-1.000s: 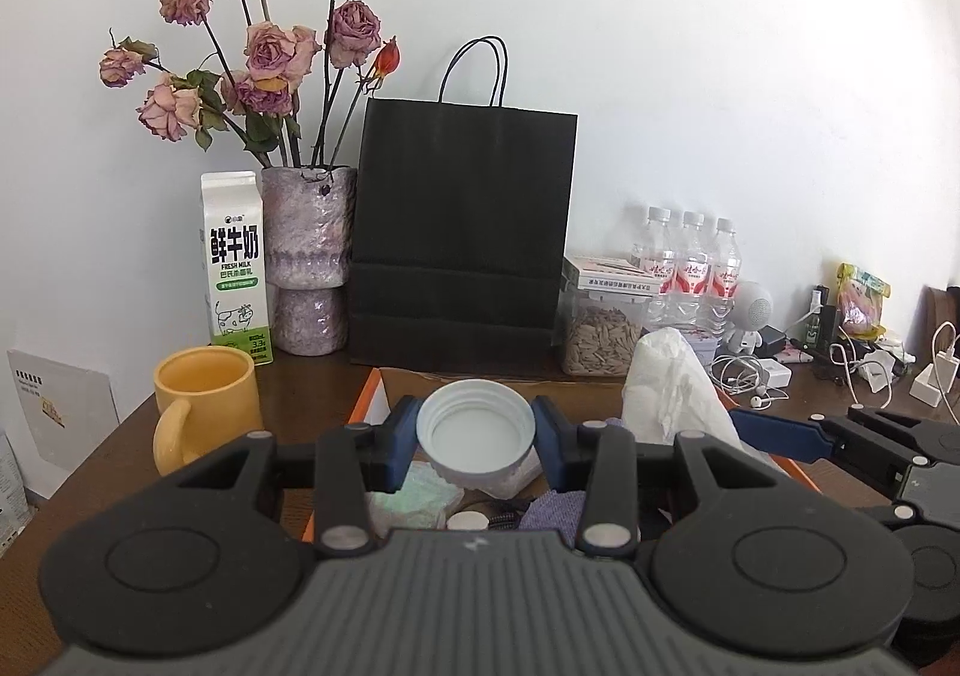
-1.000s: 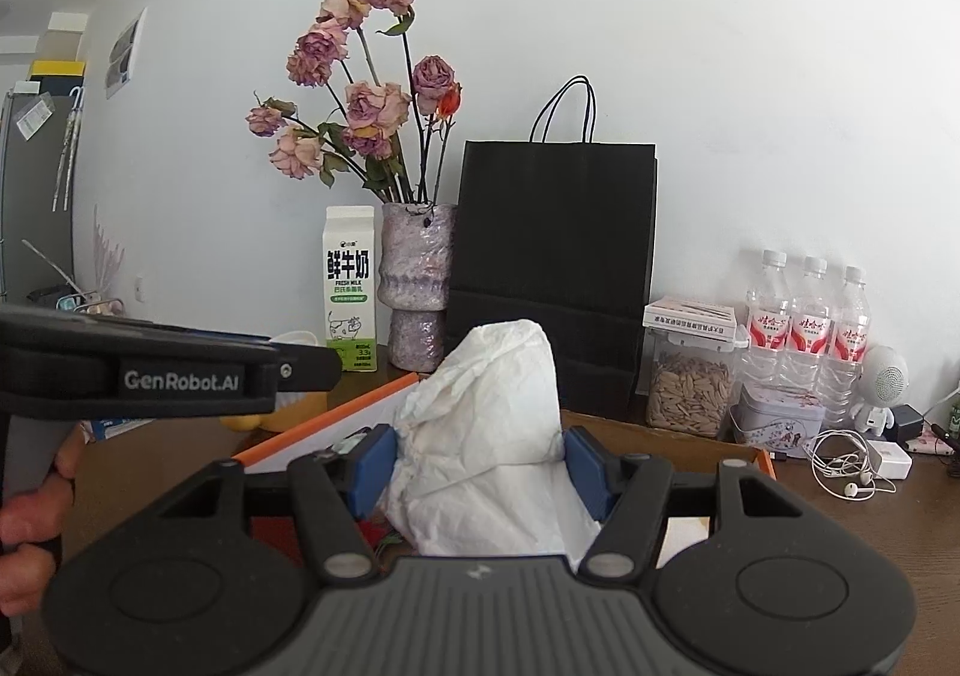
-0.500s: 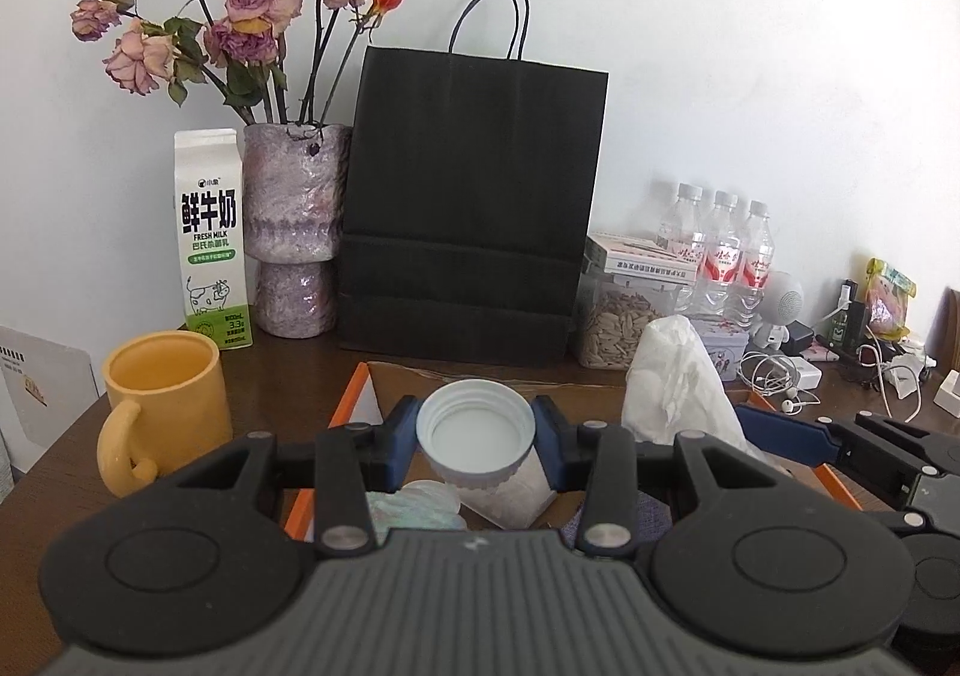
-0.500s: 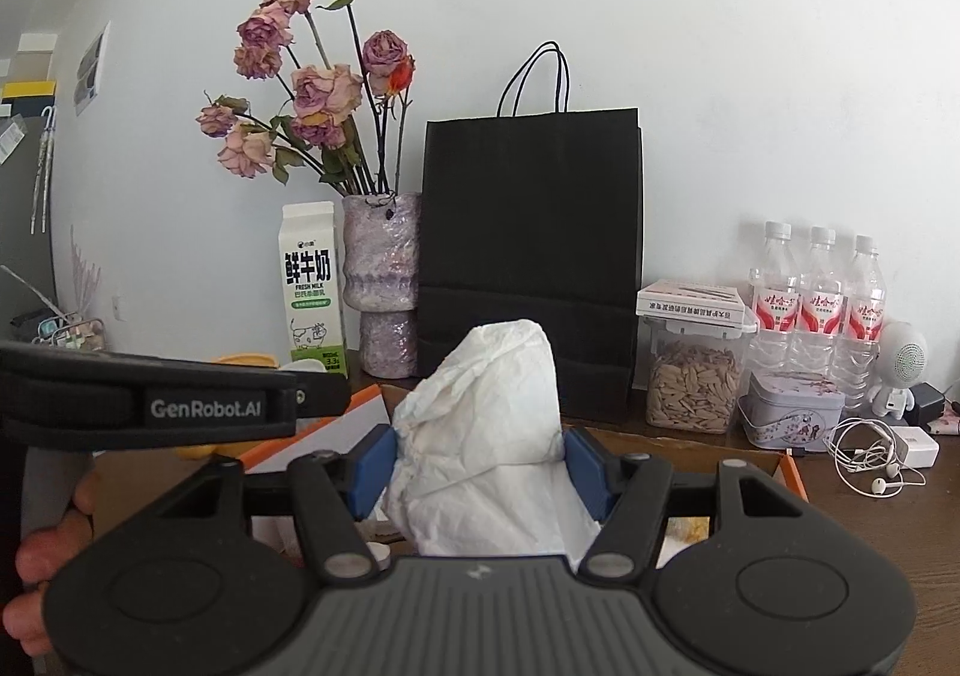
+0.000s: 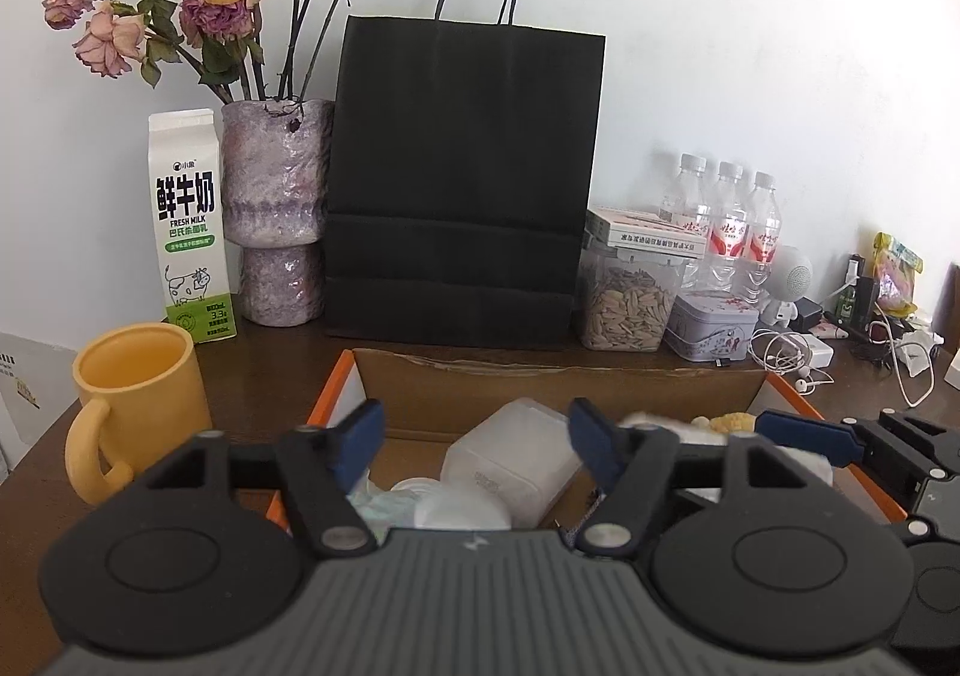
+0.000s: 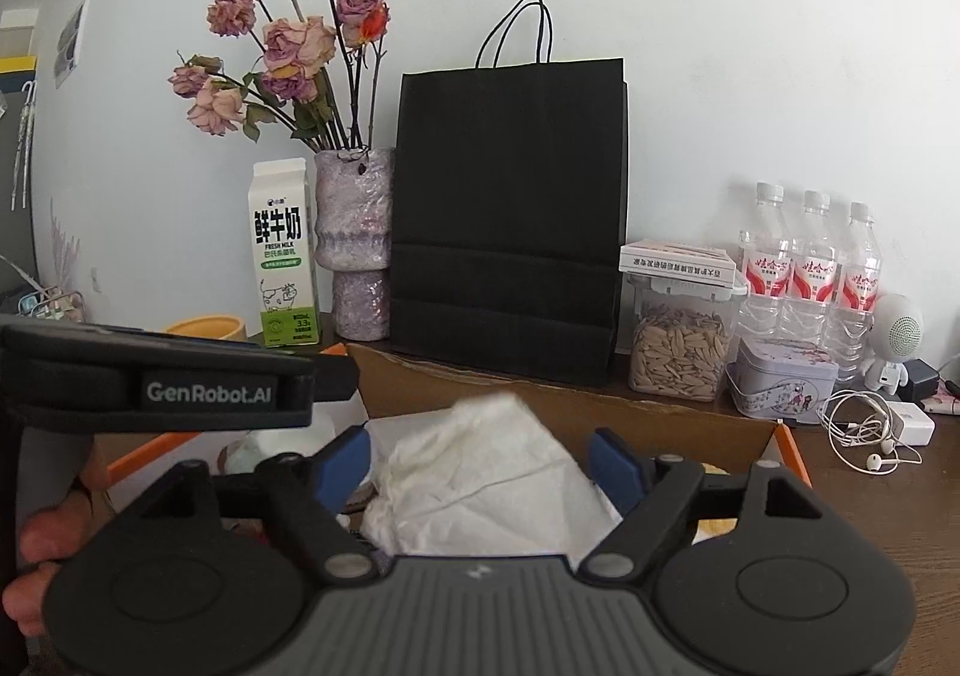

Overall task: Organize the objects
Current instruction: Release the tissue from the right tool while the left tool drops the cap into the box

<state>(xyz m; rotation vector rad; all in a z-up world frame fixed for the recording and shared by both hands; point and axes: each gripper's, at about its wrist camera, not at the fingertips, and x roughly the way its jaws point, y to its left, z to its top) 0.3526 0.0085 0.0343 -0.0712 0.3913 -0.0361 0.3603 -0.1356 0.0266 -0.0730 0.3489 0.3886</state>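
Already boxed: plastic jar (image 5: pixel 510 457) and tissue (image 6: pixel 480 466) lie in cardboard box (image 5: pixel 558 382) (apparently released).
Jaws: left gripper (image 5: pixel 477 430) and right gripper (image 6: pixel 480 460) both spread, empty.
Left: yellow mug (image 5: pixel 141 394) on the surface.

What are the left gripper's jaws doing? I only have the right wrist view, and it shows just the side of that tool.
Observer: The left gripper has its jaws spread wide, clamping nothing.
Operator: Anything under them?
Observer: A translucent plastic jar sits tilted inside the cardboard box, below the gap between the jaws.
Operator: I see only a yellow rim behind that tool. What is it?
Observer: A yellow mug, upright on the table to the left of the box, with its handle toward the camera.
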